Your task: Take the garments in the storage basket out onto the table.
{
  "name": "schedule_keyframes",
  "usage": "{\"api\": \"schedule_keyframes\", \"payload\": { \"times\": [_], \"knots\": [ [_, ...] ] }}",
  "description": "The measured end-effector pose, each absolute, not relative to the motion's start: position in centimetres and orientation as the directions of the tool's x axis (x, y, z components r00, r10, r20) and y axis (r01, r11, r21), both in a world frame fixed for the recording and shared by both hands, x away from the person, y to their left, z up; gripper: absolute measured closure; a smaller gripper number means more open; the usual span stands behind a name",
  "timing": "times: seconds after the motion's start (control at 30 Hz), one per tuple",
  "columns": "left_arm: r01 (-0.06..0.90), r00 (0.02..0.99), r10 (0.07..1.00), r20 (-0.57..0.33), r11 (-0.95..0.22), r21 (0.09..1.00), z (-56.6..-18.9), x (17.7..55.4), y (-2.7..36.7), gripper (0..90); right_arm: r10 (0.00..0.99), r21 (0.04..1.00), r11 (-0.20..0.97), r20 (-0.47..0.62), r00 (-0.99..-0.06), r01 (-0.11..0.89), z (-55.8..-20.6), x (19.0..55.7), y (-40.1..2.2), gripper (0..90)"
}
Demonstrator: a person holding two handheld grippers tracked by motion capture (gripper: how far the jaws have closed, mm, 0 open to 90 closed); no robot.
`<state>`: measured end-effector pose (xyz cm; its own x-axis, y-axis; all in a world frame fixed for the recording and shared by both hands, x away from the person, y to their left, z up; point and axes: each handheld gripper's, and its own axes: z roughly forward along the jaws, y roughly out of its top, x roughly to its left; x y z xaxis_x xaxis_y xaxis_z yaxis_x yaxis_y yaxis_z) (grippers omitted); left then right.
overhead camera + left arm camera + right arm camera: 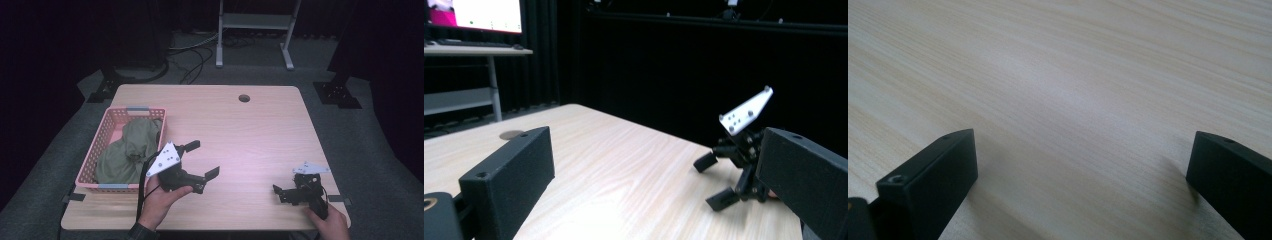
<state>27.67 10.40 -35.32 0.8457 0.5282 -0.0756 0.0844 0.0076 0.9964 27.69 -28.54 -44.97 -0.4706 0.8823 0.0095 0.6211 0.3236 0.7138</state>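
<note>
My left claw (202, 159) hung just above the wooden table (250, 135), its jaws spread wide with nothing between them. Just behind and to its left sat the pink plastic basket (102, 134), holding the crumpled olive-green garment (127, 150); no label or print on either was readable. My right claw (281, 192) rested low at the table's near edge, well apart from the basket, jaws likewise wide apart and empty. Across the table, a lit monitor (484, 14) showed nothing legible.

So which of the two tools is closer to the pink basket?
The left tool, open and raised beside the pink basket holding the green cloth; the right tool is near the table's opposite edge.
</note>
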Motion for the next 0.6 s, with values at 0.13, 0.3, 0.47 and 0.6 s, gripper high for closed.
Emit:
{"api": "schedule_keyframes", "payload": {
  "times": [0.13, 0.3, 0.47, 0.6],
  "knots": [
    [0.077, 0.836, 0.544, -0.071, 0.012, 0.997, -34.3, 27.9, 11.0, 1.4, 0.882, 0.714, 0.324, 0.009, -0.471, 0.621, -45.0, 27.7, -28.5, 0.0],
    [0.074, 0.828, 0.556, -0.071, 0.017, 0.997, -33.5, 28.2, 11.8, 1.4, 0.882, 0.714, 0.323, 0.01, -0.471, 0.621, -45.0, 27.7, -28.5, 0.0],
    [0.071, 0.821, 0.567, -0.071, 0.022, 0.997, -33.0, 28.7, 12.6, 1.4, 0.883, 0.714, 0.322, 0.01, -0.47, 0.621, -45.0, 27.7, -28.5, 0.0],
    [0.063, 0.813, 0.579, -0.057, 0.01, 0.998, -32.6, 29.0, 13.3, 1.4, 0.883, 0.714, 0.322, 0.011, -0.47, 0.621, -45.0, 27.7, -28.5, 0.0]
  ]
}}
